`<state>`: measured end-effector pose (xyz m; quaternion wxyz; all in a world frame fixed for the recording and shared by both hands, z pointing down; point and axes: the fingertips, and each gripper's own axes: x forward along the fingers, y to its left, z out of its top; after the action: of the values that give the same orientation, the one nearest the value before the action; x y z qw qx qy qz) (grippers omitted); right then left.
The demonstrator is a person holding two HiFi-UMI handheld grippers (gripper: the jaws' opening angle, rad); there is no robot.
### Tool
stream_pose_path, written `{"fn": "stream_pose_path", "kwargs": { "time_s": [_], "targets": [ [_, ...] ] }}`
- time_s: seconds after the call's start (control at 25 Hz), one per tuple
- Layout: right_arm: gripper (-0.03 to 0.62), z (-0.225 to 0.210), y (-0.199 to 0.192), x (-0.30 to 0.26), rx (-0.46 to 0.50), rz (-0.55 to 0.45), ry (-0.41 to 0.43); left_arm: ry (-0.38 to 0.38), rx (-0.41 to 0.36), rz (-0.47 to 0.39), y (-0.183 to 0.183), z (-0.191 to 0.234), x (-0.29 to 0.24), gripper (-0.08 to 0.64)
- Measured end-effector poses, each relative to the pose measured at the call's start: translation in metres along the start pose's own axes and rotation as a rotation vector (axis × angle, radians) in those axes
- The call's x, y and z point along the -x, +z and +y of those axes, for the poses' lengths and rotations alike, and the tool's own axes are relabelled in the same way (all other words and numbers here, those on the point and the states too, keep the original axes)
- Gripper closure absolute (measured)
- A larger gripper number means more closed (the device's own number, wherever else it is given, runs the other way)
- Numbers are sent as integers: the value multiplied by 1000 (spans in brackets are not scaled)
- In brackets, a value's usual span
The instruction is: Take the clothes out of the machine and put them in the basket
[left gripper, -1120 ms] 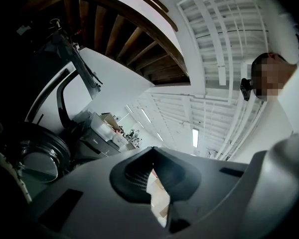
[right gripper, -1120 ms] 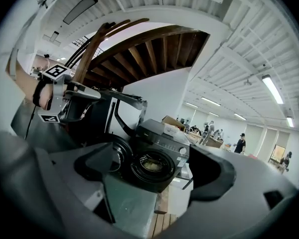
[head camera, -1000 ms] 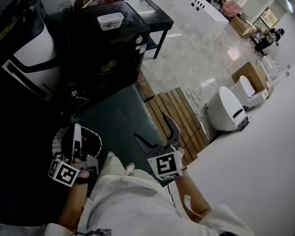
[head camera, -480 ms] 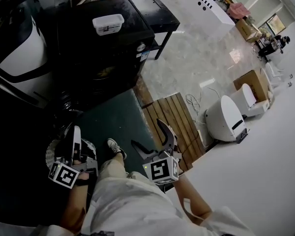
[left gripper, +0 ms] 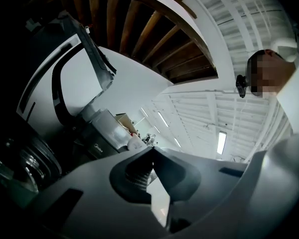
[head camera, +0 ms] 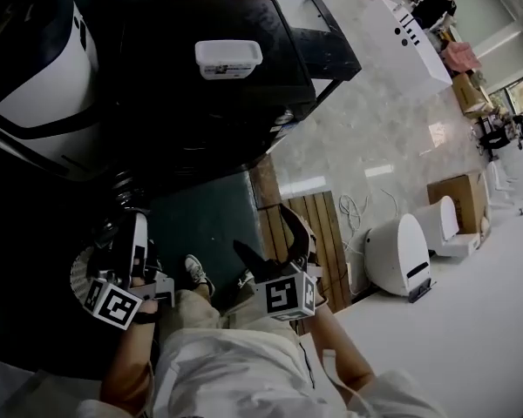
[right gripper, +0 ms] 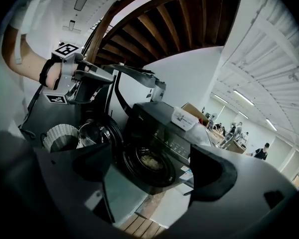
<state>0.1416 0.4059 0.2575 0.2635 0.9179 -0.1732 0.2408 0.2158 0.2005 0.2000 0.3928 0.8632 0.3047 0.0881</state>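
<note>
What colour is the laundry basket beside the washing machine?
The basket is white with a ribbed weave, clearest in the right gripper view.

A box (right gripper: 184, 117) sits on the machine (right gripper: 157, 126), clothes (right gripper: 150, 159) inside its drum, the basket (right gripper: 60, 132) to its left.
</note>
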Motion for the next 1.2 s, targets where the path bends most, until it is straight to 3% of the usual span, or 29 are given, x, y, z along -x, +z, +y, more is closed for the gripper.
{"fn": "stream_pose_path", "kwargs": {
  "time_s": [0.36, 0.48, 0.68, 0.96, 1.2],
  "targets": [
    [114, -20, -14, -65, 90, -42, 197, 174, -54, -75, -10, 14, -7, 548],
    [115, -19, -27, -94, 140, -75, 240, 200, -83, -113, -23, 29, -15, 548],
    [115, 11, -75, -165, 222, -103, 269, 185, -116, -134, -76, 94, -21, 548],
    [114, 58, -154, -281, 273, -126, 222, 123, -78, -134, -158, 219, -38, 548],
    [114, 94, -214, -378, 306, -110, 250, 67, -90, -130, -215, 299, -59, 548]
  ]
}}
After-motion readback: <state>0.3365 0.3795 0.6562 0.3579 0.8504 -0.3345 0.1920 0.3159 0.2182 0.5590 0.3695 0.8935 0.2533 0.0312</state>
